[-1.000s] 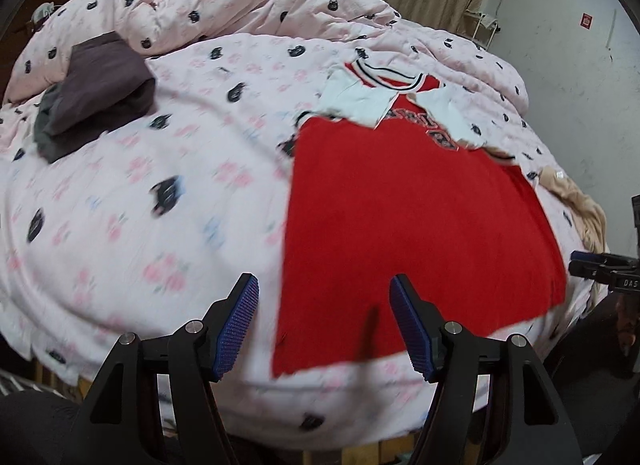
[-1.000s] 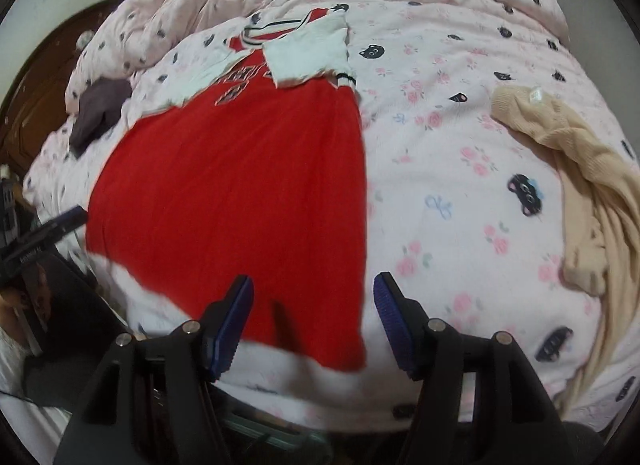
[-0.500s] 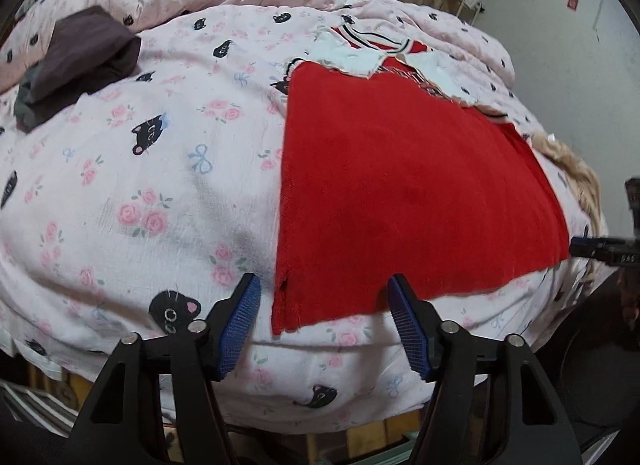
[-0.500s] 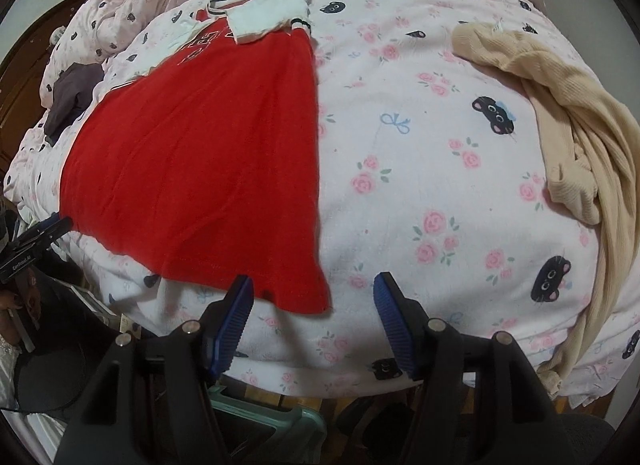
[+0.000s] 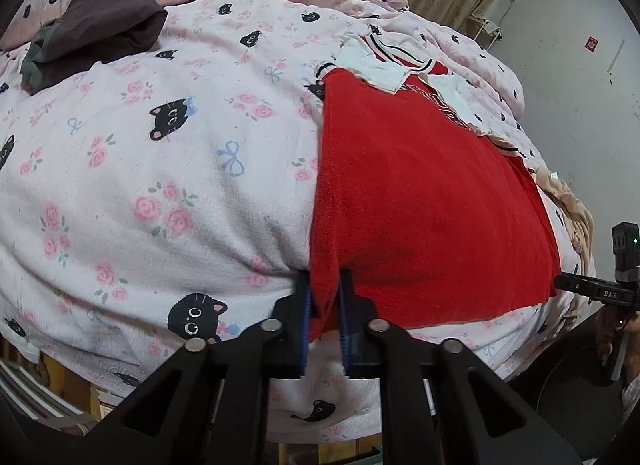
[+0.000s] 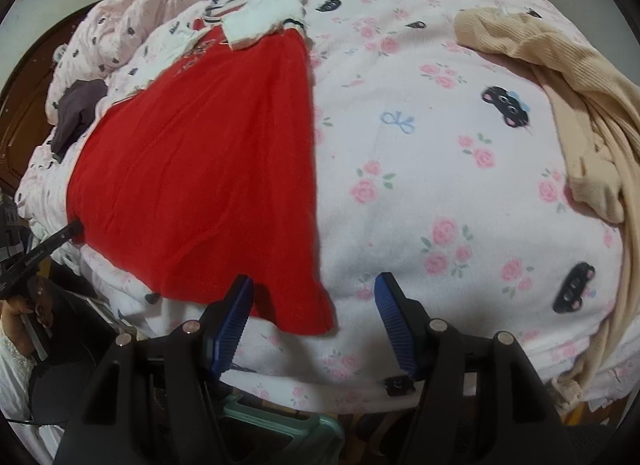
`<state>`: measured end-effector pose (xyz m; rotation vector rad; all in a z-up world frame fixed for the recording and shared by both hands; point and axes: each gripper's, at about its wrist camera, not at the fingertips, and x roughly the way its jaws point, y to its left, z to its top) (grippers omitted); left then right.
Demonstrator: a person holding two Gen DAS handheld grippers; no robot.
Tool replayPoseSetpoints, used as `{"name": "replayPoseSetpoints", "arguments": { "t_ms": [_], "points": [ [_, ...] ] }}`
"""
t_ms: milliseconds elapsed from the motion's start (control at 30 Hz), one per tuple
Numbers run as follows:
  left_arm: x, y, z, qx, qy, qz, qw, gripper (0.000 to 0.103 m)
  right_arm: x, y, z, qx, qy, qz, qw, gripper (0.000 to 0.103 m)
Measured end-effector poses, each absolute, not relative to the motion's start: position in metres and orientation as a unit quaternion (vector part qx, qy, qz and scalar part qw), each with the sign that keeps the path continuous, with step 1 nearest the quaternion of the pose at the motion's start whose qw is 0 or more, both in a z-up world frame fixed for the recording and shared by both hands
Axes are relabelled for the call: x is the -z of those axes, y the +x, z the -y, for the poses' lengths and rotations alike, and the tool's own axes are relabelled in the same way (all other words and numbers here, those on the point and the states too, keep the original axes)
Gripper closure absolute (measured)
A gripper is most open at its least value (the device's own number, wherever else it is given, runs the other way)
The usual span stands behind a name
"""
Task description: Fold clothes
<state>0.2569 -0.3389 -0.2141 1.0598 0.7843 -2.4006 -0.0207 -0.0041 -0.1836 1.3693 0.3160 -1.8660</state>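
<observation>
Left claw point(image 5: 325, 305) just closed on red shirt point(image 5: 420, 201) — flat, sleeves folded.

Near corner of the flat red knit shirt point(image 5: 420, 201) hidden between the left gripper point(image 5: 324, 317) pads; beige ribbed garment point(image 6: 560, 77) cut by right edge.

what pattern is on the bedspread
Pale pink bedspread printed with black cat faces, pink roses and blue bows; clearest in the left wrist view.

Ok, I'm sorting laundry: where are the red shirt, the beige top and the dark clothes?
red shirt point(image 5: 420, 193), left wrist view, mid body
beige top point(image 6: 592, 105), right wrist view, ribbed middle
dark clothes point(image 5: 104, 21), left wrist view, top fold
</observation>
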Motion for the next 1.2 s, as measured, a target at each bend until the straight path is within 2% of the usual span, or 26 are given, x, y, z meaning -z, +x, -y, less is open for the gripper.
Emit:
{"name": "replayPoseSetpoints", "arguments": {
  "t_ms": [33, 100, 167, 233, 267, 500, 833, 1200],
  "points": [
    [0.213, 0.257, 0.339, 0.859, 0.379, -0.28, 0.2, 0.097, 0.184, -0.02, 0.006, 0.734, 0.538, -0.127, 0.396, 0.042],
    [0.211, 0.258, 0.338, 0.86, 0.376, -0.28, 0.203, 0.098, 0.185, -0.017, 0.009, 0.731, 0.535, -0.136, 0.4, 0.067],
    [0.207, 0.26, 0.336, 0.862, 0.373, -0.275, 0.207, 0.099, 0.184, -0.014, 0.011, 0.733, 0.531, -0.147, 0.399, 0.074],
    [0.202, 0.262, 0.333, 0.864, 0.37, -0.268, 0.211, 0.099, 0.18, -0.012, 0.01, 0.723, 0.534, -0.137, 0.416, 0.094],
    [0.2, 0.263, 0.331, 0.865, 0.369, -0.264, 0.213, 0.099, 0.178, -0.009, 0.01, 0.717, 0.534, -0.132, 0.429, 0.098],
    [0.178, 0.278, 0.322, 0.876, 0.344, -0.258, 0.218, 0.1, 0.169, 0.006, 0.006, 0.709, 0.52, -0.125, 0.461, 0.099],
    [0.139, 0.296, 0.317, 0.891, 0.302, -0.263, 0.213, 0.1, 0.137, -0.009, -0.031, 0.685, 0.51, 0.028, 0.519, 0.099],
    [0.103, 0.305, 0.322, 0.902, 0.273, -0.266, 0.203, 0.1, 0.11, -0.021, -0.054, 0.653, 0.502, 0.116, 0.555, 0.099]
  ]
}}
